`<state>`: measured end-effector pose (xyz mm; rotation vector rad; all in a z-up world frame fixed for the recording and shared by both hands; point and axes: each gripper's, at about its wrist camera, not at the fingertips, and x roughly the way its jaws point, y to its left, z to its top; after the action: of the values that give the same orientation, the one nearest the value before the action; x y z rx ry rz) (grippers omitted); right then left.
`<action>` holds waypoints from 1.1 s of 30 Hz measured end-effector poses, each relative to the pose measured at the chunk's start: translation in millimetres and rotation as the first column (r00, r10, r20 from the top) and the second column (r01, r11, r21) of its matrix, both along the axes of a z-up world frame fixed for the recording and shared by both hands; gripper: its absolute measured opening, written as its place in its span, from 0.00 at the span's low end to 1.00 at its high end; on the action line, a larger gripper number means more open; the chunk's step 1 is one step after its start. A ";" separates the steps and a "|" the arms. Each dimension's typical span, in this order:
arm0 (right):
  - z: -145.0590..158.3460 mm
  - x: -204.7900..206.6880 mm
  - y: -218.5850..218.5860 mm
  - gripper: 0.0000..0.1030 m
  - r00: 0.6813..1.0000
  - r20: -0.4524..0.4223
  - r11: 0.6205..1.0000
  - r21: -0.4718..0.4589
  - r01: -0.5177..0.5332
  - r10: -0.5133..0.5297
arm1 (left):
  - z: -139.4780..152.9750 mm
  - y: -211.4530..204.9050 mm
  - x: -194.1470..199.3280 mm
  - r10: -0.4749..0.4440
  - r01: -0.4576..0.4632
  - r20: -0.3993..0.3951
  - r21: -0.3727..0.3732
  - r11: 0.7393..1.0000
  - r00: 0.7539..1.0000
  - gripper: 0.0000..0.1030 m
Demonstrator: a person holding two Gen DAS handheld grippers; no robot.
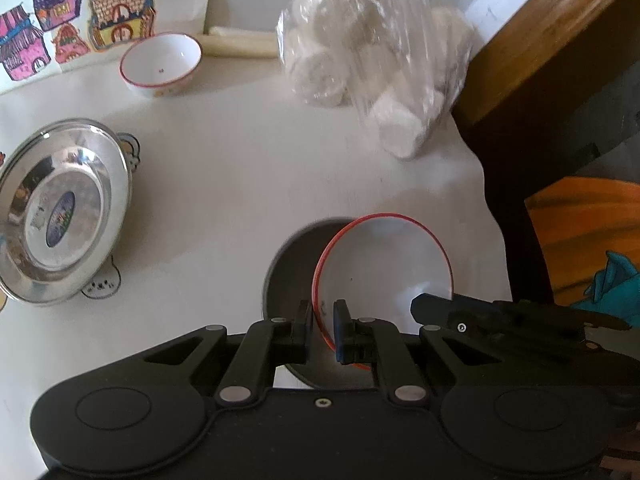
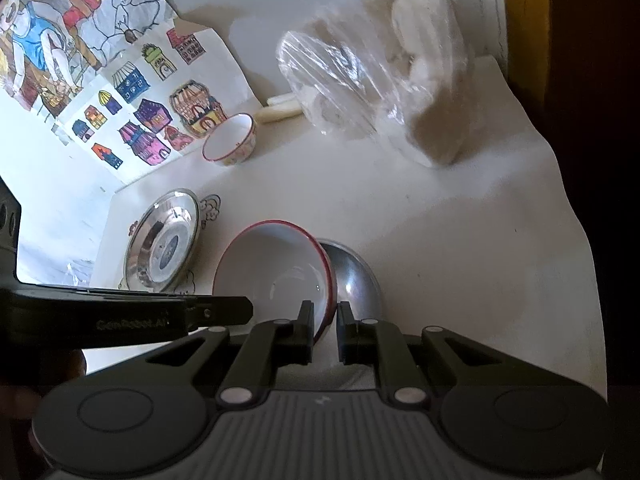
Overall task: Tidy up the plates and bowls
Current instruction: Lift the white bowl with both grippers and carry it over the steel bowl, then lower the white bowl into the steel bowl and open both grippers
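Observation:
A white bowl with a red rim [image 1: 384, 268] is tilted over a steel bowl [image 1: 292, 272] near the table's front. My left gripper [image 1: 322, 330] is shut on the bowl's left rim. My right gripper [image 2: 324, 330] is shut on its right rim [image 2: 326, 280]; the steel bowl [image 2: 356, 276] sits just right of it. A second red-rimmed bowl [image 1: 162, 62] stands at the back, also in the right wrist view [image 2: 230, 140]. A steel plate [image 1: 60, 212] lies at the left, also in the right wrist view [image 2: 164, 236].
A clear bag of white rolls [image 1: 372, 68] lies at the back right. Coloured house drawings [image 1: 76, 24] lean on the wall. A rolled paper [image 1: 240, 44] lies behind the far bowl. A wooden frame [image 1: 540, 40] and dark gap border the white table [image 1: 240, 160] on the right.

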<state>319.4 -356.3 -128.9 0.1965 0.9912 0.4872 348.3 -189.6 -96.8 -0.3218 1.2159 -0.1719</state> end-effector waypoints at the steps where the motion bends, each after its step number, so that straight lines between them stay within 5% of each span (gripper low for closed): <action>1: -1.3 -0.8 -0.8 0.12 1.000 -0.006 1.000 -0.002 0.002 -0.002 | -1.8 -1.3 -0.6 -0.004 0.004 -0.008 0.000 1.000 1.000 0.10; 33: -29.2 20.4 10.4 0.12 0.994 -0.106 0.998 -0.058 0.001 -0.007 | -30.2 -9.7 20.5 0.034 -0.029 -0.119 0.041 0.999 0.992 0.11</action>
<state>339.8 -345.9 -158.1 0.1732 1.1075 0.4475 368.8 -199.3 -127.0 -0.3207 1.3302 -0.1029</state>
